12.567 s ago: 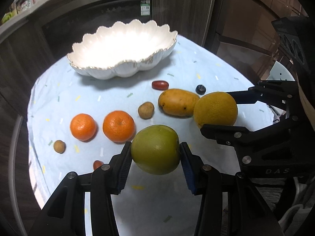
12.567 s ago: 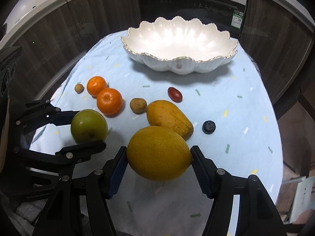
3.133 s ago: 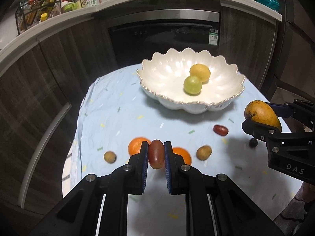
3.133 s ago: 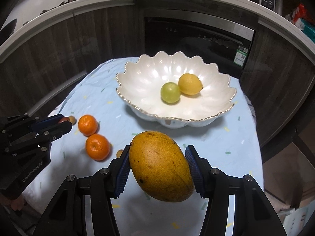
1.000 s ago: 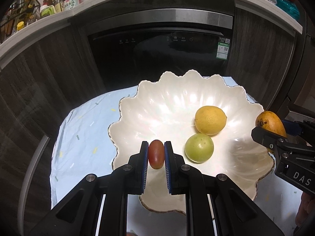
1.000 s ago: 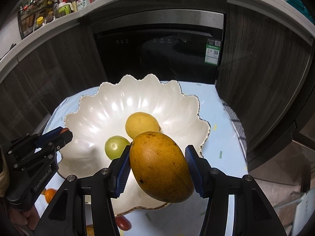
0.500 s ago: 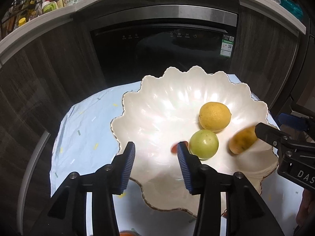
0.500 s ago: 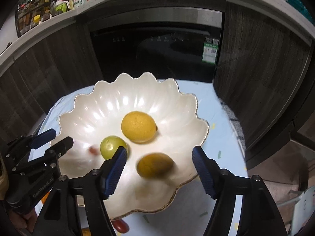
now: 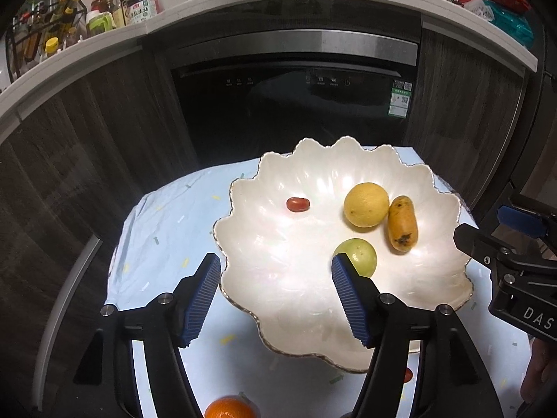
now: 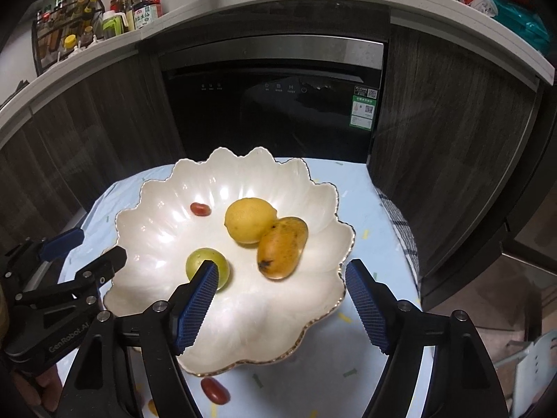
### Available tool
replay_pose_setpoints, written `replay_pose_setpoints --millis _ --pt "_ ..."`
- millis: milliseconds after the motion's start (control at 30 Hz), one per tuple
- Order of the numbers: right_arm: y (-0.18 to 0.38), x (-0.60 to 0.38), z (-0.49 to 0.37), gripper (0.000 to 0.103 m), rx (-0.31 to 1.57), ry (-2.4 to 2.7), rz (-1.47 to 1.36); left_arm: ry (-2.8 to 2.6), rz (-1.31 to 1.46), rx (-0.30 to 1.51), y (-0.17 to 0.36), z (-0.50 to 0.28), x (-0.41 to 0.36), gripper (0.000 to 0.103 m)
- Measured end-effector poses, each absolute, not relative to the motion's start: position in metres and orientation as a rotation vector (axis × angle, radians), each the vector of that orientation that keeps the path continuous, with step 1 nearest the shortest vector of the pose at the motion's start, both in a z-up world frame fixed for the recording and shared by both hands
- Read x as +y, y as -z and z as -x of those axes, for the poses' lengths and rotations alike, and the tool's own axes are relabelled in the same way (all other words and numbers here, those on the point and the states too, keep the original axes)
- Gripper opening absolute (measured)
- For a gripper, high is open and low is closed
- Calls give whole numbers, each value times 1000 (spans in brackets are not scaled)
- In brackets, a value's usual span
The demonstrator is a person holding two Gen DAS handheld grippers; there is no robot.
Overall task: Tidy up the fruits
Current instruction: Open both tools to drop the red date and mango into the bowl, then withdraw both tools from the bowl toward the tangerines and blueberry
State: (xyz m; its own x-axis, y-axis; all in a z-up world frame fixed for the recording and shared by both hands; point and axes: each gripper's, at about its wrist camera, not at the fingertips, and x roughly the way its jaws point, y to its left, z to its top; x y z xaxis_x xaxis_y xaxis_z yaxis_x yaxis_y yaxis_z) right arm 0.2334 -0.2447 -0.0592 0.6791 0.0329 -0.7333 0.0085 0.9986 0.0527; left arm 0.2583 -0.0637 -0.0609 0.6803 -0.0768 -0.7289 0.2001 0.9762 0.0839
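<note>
Left gripper [image 9: 275,271]: the jaws stand wide apart and are opening, with nothing between the pads; only the bowl's inner surface shows through the gap. Right gripper [image 10: 280,277]: likewise spread and opening, empty, poised above the near side of the bowl. Neither pad touches any fruit (the green fruit merely appears behind one pad in each view).

Below both grippers sits the scalloped white bowl [image 9: 243,299] on the cloth-covered tabletop [image 9: 163,223]. Inside it lie four items: the green fruit [image 9: 360,254] nearest the grippers, the yellow citrus [image 9: 365,204] behind it, the mango [image 10: 282,247] leaning against the citrus, and a small red fruit [image 9: 298,204] apart on the far left side.

Still outside the bowl: an orange [image 9: 229,411] at the lower edge of the left view and another red fruit [image 10: 214,391] on the cloth just in front of the bowl rim.

Handling notes, as judgement:
- The orange is likely firm, round and moderately heavy. Take it across its widest middle so the ribbed pads seat on either side; a grip above centre could squeeze it out.
- The red fruit is small, smooth and probably thin-skinned. Close lightly across its short axis (excess force may split it).
- The bowl looks like ceramic and chip-prone at the scalloped rim; release fruit low rather than dropping it.
</note>
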Motion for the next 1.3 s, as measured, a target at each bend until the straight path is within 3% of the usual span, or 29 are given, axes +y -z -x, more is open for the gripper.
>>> replay_pose_setpoints --millis 1300 --pt "37 -241 -167 76 783 -1 -40 161 -158 746 29 -187 -55 67"
